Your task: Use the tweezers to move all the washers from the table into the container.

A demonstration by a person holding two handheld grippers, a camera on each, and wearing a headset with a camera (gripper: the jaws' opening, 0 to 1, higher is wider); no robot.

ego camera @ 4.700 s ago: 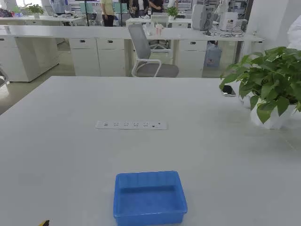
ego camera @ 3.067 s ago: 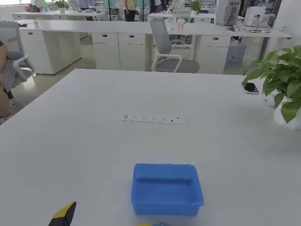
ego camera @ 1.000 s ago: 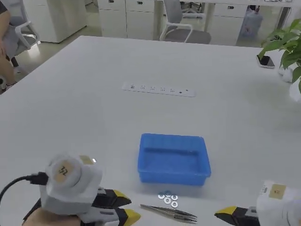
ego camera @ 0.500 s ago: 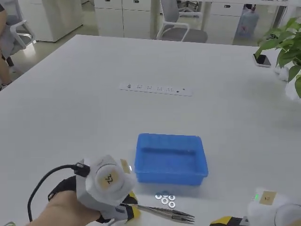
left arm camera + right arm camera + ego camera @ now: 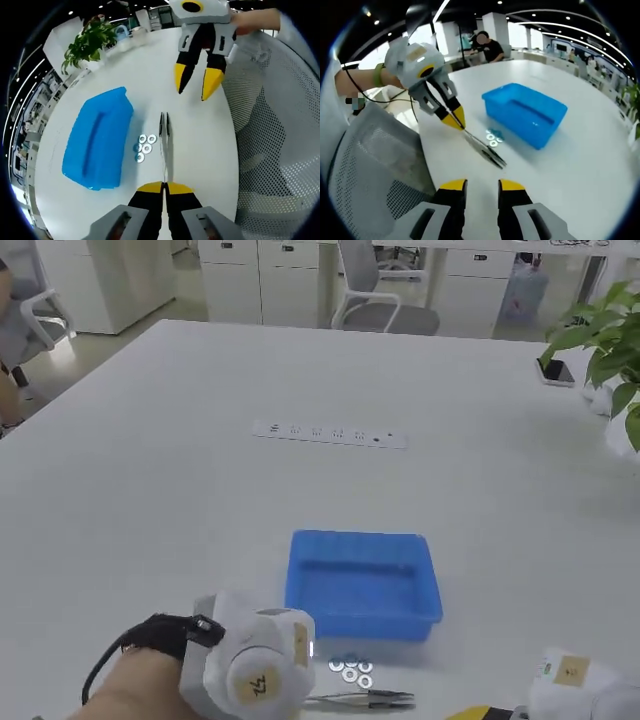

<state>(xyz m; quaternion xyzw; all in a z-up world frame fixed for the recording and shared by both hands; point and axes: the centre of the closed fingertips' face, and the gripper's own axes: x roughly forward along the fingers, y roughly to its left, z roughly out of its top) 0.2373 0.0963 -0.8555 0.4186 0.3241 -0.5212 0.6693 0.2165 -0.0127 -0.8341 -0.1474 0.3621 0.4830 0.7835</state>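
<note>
The silver tweezers [image 5: 365, 698] lie on the white table in front of the blue container [image 5: 362, 583]. A small cluster of washers [image 5: 350, 670] lies between the two. My left gripper [image 5: 163, 187] is shut on the rear end of the tweezers [image 5: 163, 145], whose tips point away beside the washers [image 5: 144, 148] and the container [image 5: 97, 142]. In the head view its white body hides the jaws of the left gripper [image 5: 298, 692]. My right gripper [image 5: 482, 186] stands open and empty, facing the tweezers [image 5: 486, 148], the washers [image 5: 494, 137] and the container [image 5: 525, 115].
A white power strip [image 5: 330, 435] lies mid-table behind the container. A potted plant [image 5: 610, 350] and a phone [image 5: 553, 370] sit at the far right. A white mesh chair back [image 5: 270, 130] stands near the table's front edge. Office chairs and desks lie beyond.
The head camera has tilted down onto the work. My left gripper has moved right from beside the tweezers and shut on their rear end. The right gripper stays low at the right.
</note>
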